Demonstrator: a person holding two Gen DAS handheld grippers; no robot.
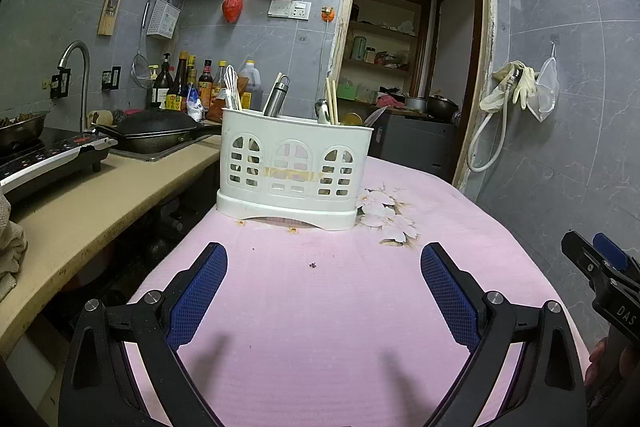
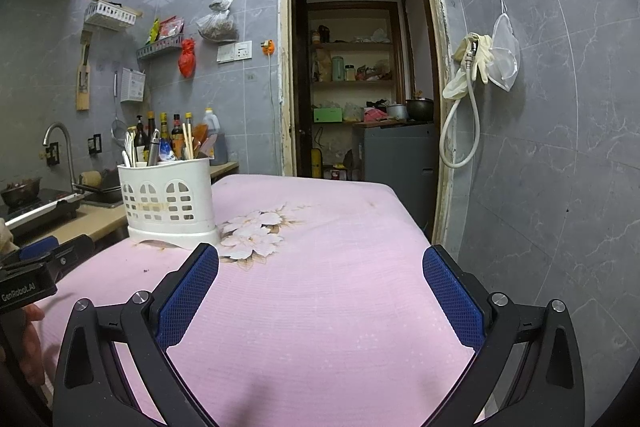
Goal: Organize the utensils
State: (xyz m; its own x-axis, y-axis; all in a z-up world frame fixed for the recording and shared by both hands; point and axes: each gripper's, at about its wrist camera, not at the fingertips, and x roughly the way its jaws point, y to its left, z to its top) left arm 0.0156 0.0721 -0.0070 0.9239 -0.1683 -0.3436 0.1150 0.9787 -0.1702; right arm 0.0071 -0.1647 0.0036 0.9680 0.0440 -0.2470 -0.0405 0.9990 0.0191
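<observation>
A white plastic utensil caddy (image 1: 290,171) stands on the pink tablecloth (image 1: 340,307), straight ahead of my left gripper. It holds chopsticks (image 1: 331,105), a metal tube-like utensil (image 1: 276,97), a white slotted utensil (image 1: 231,85) and a spoon (image 1: 321,107). My left gripper (image 1: 322,257) is open and empty, hovering over the cloth short of the caddy. My right gripper (image 2: 320,259) is open and empty over the cloth; the caddy (image 2: 168,203) is to its front left. The right gripper's tip shows in the left wrist view (image 1: 592,259).
A counter (image 1: 100,195) runs along the left with an induction cooker (image 1: 48,163), a wok (image 1: 152,133), a tap (image 1: 78,67) and sauce bottles (image 1: 188,79). A doorway (image 1: 412,47) opens behind the table. The table's right edge is near a tiled wall with a hose (image 2: 460,123).
</observation>
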